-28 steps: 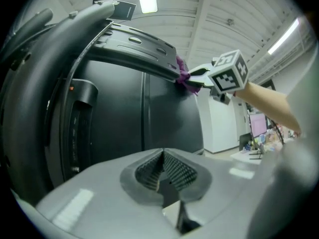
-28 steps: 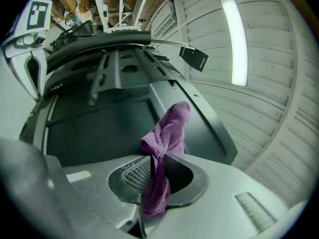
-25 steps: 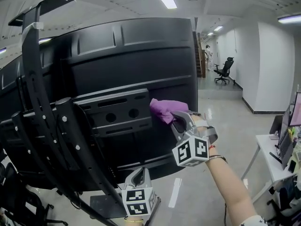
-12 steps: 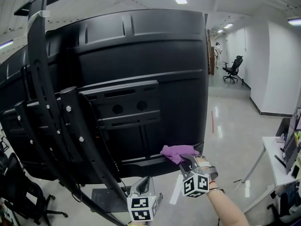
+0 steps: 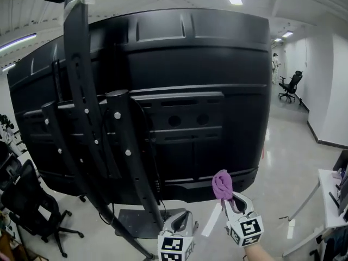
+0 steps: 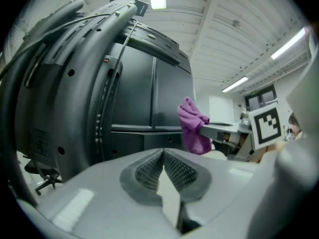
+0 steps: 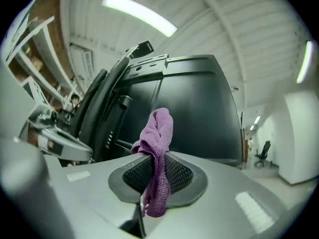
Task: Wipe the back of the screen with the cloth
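In the head view the black back of the screen (image 5: 217, 64) fills most of the frame, with the dark stand (image 5: 81, 91) bolted across its left half and running down to a base plate (image 5: 136, 222) on the floor below it. The right gripper (image 5: 230, 201) is raised just under the screen's lower right edge and carries the purple cloth (image 5: 222, 185), which reaches up to that edge; whether it touches the screen cannot be told here. The left gripper (image 5: 184, 217) sits lower, below the screen's bottom edge and just left of the right one. In the left gripper view its jaws (image 6: 163, 158) are pressed together with nothing between them; the cloth (image 6: 192, 126) hangs ahead and to the right, in front of the screen (image 6: 149, 93). In the right gripper view the jaws (image 7: 157, 168) pinch the cloth (image 7: 158, 133), which bunches up above them and hangs below them, with the screen (image 7: 199, 108) behind.
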Action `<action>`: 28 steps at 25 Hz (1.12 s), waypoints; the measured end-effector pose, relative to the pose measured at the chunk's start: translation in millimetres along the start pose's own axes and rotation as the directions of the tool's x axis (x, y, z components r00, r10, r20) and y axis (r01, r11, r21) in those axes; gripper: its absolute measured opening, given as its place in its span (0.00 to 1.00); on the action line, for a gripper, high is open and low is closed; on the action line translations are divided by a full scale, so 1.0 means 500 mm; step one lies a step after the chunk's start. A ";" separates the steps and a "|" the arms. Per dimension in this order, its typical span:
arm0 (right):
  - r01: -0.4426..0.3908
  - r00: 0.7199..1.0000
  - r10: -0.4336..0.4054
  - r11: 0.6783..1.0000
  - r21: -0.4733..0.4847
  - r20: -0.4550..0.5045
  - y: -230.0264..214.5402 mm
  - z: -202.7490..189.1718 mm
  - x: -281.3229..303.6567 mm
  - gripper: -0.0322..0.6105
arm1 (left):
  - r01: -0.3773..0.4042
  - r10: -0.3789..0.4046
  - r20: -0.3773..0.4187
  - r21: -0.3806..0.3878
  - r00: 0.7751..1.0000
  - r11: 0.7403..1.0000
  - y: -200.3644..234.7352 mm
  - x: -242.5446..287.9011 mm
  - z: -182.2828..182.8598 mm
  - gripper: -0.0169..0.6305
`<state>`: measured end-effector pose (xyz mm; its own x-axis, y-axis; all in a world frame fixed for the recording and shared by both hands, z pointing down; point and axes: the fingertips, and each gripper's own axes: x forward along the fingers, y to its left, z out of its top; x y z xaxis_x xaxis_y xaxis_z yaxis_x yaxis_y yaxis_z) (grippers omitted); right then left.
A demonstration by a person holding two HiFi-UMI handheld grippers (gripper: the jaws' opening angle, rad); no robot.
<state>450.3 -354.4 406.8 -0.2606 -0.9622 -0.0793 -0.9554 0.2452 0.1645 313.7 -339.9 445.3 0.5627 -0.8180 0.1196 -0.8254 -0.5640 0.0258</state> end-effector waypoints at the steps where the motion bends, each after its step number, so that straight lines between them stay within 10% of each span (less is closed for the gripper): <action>1: -0.014 1.000 0.013 0.998 0.058 0.005 0.028 -0.006 -0.013 0.14 | 0.005 -0.005 0.006 0.001 1.000 1.000 0.007 -0.018 -0.004 0.04; 10: -0.063 0.997 0.072 0.970 0.235 -0.028 0.358 -0.020 -0.047 0.14 | -0.046 0.044 -0.034 -0.055 0.998 0.997 0.198 -0.244 -0.071 0.04; 20: -0.199 0.979 0.190 0.966 0.167 0.069 0.804 0.082 -0.037 0.14 | -0.196 0.184 -0.107 -0.116 0.977 0.974 0.509 -0.600 -0.150 0.04; 28: -0.489 0.865 0.488 0.872 -0.025 0.116 1.109 0.272 0.073 0.14 | -0.352 0.343 -0.093 -0.103 0.935 0.930 0.749 -0.767 -0.079 0.04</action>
<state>-108.0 -237.3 361.4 -0.7077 -0.6990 -0.1027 -0.7026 0.6810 0.2064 -212.9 -232.9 448.6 0.2383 -0.9475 0.2130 -0.9707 -0.2252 0.0841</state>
